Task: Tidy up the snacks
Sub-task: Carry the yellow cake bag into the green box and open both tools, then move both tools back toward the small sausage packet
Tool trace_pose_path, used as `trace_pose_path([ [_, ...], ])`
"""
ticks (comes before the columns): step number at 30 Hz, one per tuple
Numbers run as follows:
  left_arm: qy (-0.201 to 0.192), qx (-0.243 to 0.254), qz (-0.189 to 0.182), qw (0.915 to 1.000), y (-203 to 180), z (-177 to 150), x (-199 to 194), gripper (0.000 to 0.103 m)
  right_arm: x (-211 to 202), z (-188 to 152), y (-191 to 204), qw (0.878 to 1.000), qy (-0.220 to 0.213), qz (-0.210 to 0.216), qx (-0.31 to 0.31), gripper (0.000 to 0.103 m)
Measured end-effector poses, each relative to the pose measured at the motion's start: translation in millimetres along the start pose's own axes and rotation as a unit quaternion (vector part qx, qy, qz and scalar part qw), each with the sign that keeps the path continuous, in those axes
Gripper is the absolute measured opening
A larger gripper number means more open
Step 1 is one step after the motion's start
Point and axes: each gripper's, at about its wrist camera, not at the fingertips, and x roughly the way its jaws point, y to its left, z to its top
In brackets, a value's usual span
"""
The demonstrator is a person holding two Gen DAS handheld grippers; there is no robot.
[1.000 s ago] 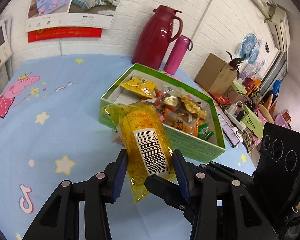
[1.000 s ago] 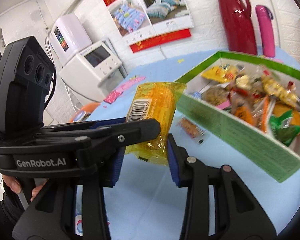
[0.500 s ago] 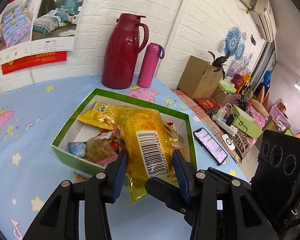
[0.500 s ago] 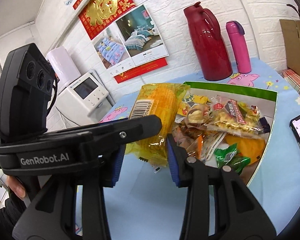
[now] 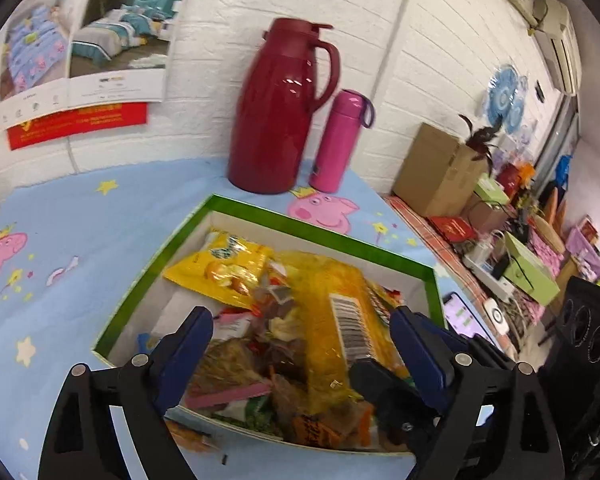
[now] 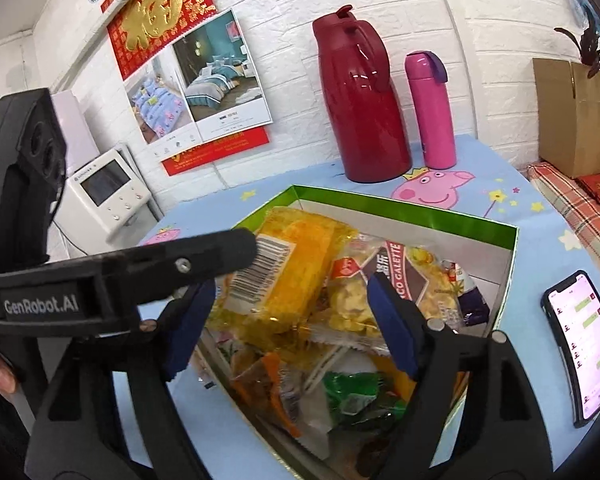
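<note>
A green-rimmed box full of mixed snack packets sits on the blue cartoon tablecloth. The long yellow packet with a barcode lies on top of the pile inside it. My left gripper hovers over the box's near half, open wide, its blue pads on either side of the pile. My right gripper is also open above the box. One black finger of the left gripper crosses the right wrist view and overlaps the packet's barcode end.
A red thermos jug and a pink bottle stand behind the box by the wall. A phone lies right of the box. A small orange packet lies on the cloth beside the near wall. A cardboard box stands beyond the table.
Both grippers carried the yellow packet from left of the box to above it, then opened. The packet now rests on the snacks in the box.
</note>
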Motion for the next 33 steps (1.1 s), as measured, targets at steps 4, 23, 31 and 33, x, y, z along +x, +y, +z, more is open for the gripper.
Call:
trace_pose_path([
  [4, 0.008, -0.006, 0.003, 0.9999, 13.3, -5.7, 3.2, 0.092, 4.5, -1.4, -4.6, 1.0, 0.013, 0.006, 0.006, 0.08],
  [23, -0.009, -0.054, 0.099, 0.9936, 77.3, -47.7, -78.0, 0.092, -37.3, -24.6, 31.8, 1.0, -0.005, -0.006, 0.009, 0.08],
  [31, 0.004, -0.052, 0.113, 0.9922, 88.2, -74.4, -92.3, 0.092, -49.6, -53.3, 65.2, 1.0, 0.011, 0.026, 0.003, 0.08],
  [33, 0.008, -0.053, 0.112, 0.9922, 90.6, -78.4, -91.7, 0.092, -47.6, -60.2, 70.6, 0.999, 0.021, 0.028, -0.001, 0.08],
])
